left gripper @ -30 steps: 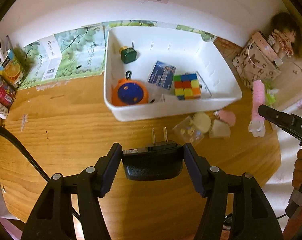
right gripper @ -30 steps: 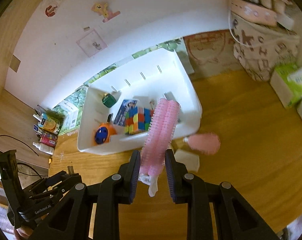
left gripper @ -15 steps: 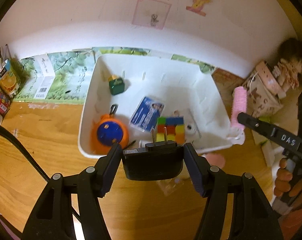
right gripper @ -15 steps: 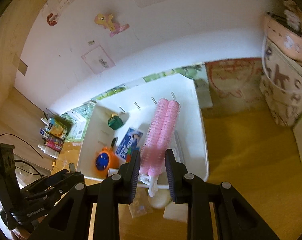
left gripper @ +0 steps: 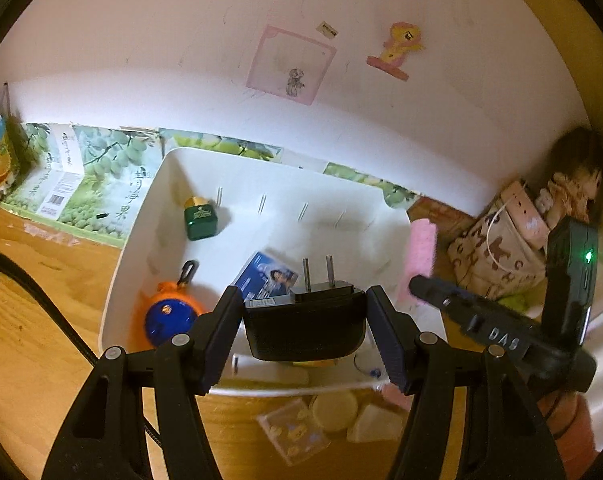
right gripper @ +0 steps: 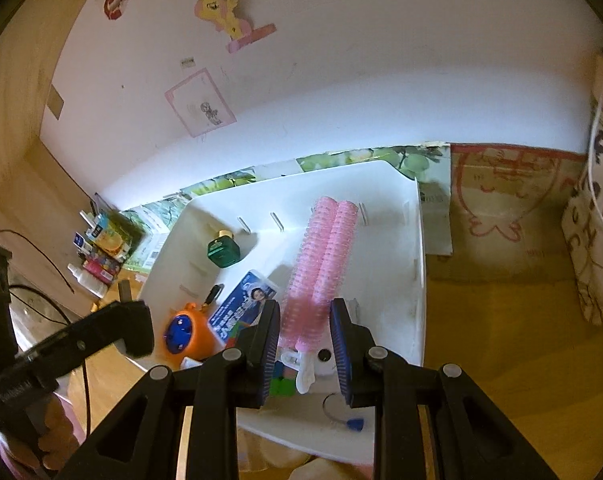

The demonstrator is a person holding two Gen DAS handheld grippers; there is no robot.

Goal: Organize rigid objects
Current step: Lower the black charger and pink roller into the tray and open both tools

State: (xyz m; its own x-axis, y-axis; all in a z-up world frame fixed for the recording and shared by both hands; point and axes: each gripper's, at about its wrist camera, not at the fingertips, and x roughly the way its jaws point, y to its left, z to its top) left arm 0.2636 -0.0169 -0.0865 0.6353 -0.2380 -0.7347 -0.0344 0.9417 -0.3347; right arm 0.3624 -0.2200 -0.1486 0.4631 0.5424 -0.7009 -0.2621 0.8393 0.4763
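Wooden surface (left gripper: pixel 33 344) under us carries a white bin (left gripper: pixel 285 216). Our left tool (left gripper: pixel 305 320) clamps a black two-pronged charger (left gripper: pixel 305 328) over its near rim; our right tool (right gripper: pixel 305 344) pinches pink bristly rollers (right gripper: pixel 321 256) above the bin, where a green bottle (left gripper: pixel 200 216) and orange-blue toy (left gripper: pixel 165 320) lie.

Both wrist views angled down, close over shared white bin (left gripper: pixel 125 264) (right gripper: pixel 419 280).
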